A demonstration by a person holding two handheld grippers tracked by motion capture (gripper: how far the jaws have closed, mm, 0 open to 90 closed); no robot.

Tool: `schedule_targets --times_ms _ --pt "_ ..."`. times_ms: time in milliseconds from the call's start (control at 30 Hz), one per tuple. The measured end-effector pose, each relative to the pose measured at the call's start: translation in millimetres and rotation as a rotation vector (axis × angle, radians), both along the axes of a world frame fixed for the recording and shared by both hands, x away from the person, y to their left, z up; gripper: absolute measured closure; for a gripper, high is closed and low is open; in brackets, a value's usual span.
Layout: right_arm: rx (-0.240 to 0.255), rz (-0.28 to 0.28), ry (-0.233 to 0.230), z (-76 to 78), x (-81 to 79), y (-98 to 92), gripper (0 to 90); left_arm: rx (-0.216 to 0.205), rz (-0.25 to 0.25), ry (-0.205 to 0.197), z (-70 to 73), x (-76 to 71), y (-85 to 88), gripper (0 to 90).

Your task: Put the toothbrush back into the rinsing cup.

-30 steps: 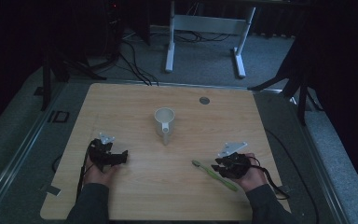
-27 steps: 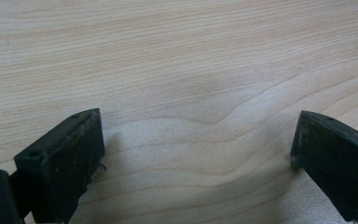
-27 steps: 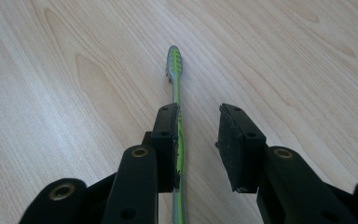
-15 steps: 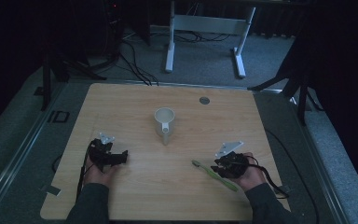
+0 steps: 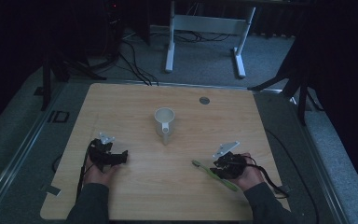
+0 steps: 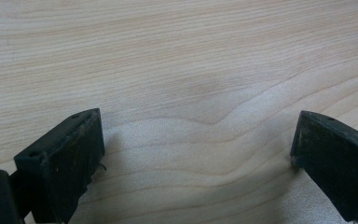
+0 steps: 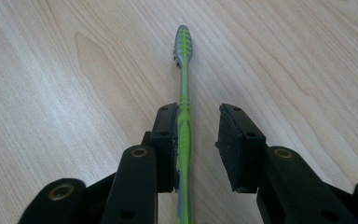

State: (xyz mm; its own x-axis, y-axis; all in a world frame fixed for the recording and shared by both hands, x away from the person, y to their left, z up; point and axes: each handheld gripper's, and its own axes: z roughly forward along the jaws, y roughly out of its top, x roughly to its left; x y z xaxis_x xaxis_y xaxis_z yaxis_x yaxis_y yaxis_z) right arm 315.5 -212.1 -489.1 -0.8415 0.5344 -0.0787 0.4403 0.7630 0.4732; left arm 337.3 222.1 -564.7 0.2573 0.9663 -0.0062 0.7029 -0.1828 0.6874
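A green and grey toothbrush [image 7: 182,70] lies flat on the wooden table [image 5: 121,107], bristle head pointing away in the right gripper view. My right gripper [image 7: 198,114] straddles its handle: the left pad touches it, while a gap separates it from the right pad. From above, the toothbrush [image 5: 204,168] sticks out leftward from the right gripper [image 5: 216,169] near the front right. My left gripper [image 6: 196,126] is open wide over bare wood, at the front left [image 5: 121,156] in the high view. A white mug [image 5: 164,120] stands upright mid-table, handle toward the person.
A small grey disc [image 5: 204,100] is set in the tabletop at the back right. Beyond the table stands a white metal frame [image 5: 205,23] on a grey floor with cables. Black cables trail from both grippers over the front edge.
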Motion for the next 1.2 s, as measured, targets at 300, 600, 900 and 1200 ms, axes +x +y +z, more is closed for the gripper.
schedule_targets --times_ms 300,600,900,1200 --pt "-0.025 0.002 0.025 -1.6 1.8 4.0 67.5 0.0 0.0 0.0 0.0 0.0 0.0 3.5" --pt "-0.047 0.0 0.055 -1.8 4.0 8.3 67.4 0.001 0.0 0.0 0.0 0.0 0.1 3.5" --pt "-0.064 -0.001 0.079 -3.4 6.1 10.7 67.5 0.0 0.0 0.0 0.0 0.0 0.0 3.5" --pt "-0.094 0.002 0.109 -4.2 8.4 14.3 67.6 0.001 0.0 0.0 0.0 0.0 0.1 3.5"
